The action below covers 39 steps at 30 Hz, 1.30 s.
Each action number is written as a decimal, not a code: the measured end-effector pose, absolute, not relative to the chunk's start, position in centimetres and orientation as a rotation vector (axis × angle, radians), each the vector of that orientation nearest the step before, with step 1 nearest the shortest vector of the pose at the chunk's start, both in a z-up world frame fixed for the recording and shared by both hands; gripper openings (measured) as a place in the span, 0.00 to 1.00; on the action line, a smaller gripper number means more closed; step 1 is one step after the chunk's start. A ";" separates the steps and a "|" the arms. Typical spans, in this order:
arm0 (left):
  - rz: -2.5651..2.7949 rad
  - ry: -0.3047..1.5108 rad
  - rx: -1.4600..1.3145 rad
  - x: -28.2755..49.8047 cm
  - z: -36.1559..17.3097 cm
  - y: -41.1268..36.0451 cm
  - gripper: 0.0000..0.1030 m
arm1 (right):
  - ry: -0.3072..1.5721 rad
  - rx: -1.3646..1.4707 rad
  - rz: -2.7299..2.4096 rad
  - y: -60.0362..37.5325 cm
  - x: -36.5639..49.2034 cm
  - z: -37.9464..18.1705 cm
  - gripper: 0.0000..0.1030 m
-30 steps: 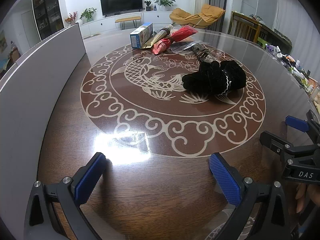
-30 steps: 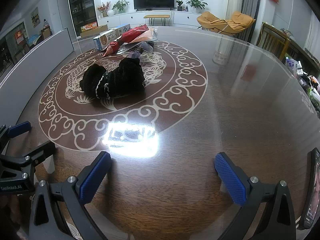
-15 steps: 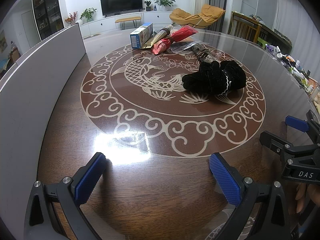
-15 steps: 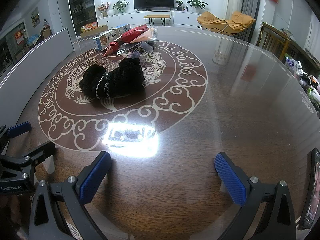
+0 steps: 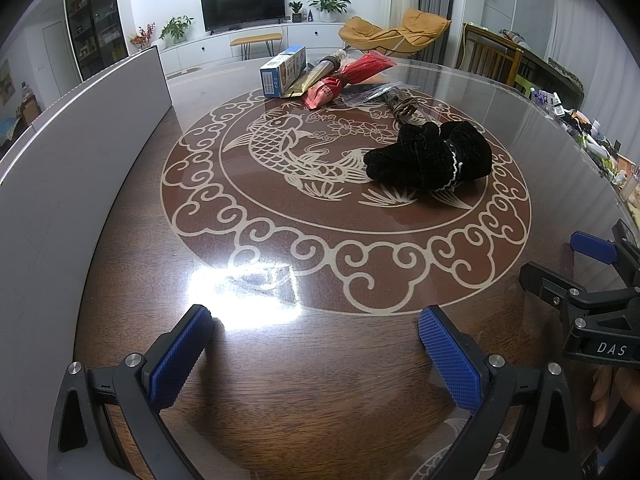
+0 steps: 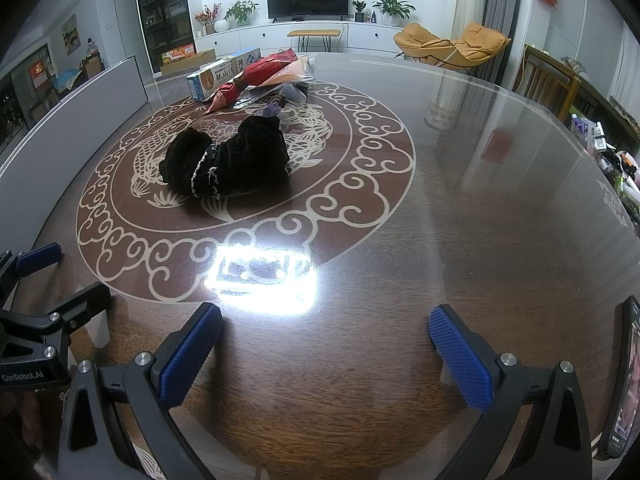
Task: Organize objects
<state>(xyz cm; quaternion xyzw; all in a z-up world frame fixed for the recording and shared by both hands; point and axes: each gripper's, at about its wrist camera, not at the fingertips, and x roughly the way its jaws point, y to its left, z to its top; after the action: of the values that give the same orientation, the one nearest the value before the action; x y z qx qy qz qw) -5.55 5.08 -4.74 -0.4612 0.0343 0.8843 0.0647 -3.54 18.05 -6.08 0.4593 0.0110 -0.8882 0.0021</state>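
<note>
A black fuzzy cloth bundle (image 5: 432,156) lies on the round patterned table, also in the right wrist view (image 6: 228,160). At the far side lie a blue and white box (image 5: 282,72), a red packet (image 5: 344,78), a gold-wrapped tube (image 5: 316,74) and a clear bag with dark cords (image 5: 396,100); the box (image 6: 218,74) and red packet (image 6: 256,76) show from the right too. My left gripper (image 5: 312,344) is open and empty near the table's front edge. My right gripper (image 6: 324,344) is open and empty, to the right of the left one.
A long grey panel (image 5: 80,152) stands along the table's left side. A phone (image 6: 624,384) lies at the right edge near my right gripper. Small clutter (image 5: 588,132) lines the far right rim. Chairs and a TV unit stand beyond the table.
</note>
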 end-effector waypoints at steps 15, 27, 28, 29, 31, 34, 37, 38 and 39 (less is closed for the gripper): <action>2.603 0.145 -1.406 -6.4 -4.6 5.4 1.00 | 0.035 1.441 -2.787 18.0 -3.5 -6.1 1.00; 2.291 0.581 -1.140 -14.0 0.1 12.8 1.00 | 0.034 1.441 -2.787 18.0 -3.5 -6.1 1.00; 2.261 0.614 -1.140 -14.6 -0.3 13.5 1.00 | 0.034 1.441 -2.787 18.0 -3.5 -6.1 1.00; 2.234 0.634 -1.143 -15.1 -0.8 14.4 1.00 | 0.034 1.441 -2.787 18.0 -3.6 -6.1 1.00; 2.207 0.643 -1.154 -15.8 -1.4 15.4 1.00 | 0.034 1.441 -2.787 18.0 -3.6 -6.1 1.00; 2.160 0.595 -1.181 -16.3 -2.6 16.2 0.97 | 0.034 1.441 -2.787 18.0 -3.6 -6.1 1.00; 2.159 0.444 -1.221 -16.1 -3.3 15.3 0.48 | 0.033 1.440 -2.787 18.0 -3.6 -6.1 1.00; 2.184 0.411 -1.208 -15.7 -3.2 14.8 0.43 | 0.034 1.441 -2.787 18.0 -3.6 -6.1 1.00; 2.196 0.363 -1.211 -15.3 -3.2 14.2 0.41 | 0.034 1.441 -2.787 18.0 -3.6 -6.2 1.00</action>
<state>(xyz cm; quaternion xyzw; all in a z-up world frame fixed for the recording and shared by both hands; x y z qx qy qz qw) -15.28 14.22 -3.24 -0.4561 0.1367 0.8270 0.2991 -3.57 18.02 -6.15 0.4591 0.0109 -0.8883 0.0020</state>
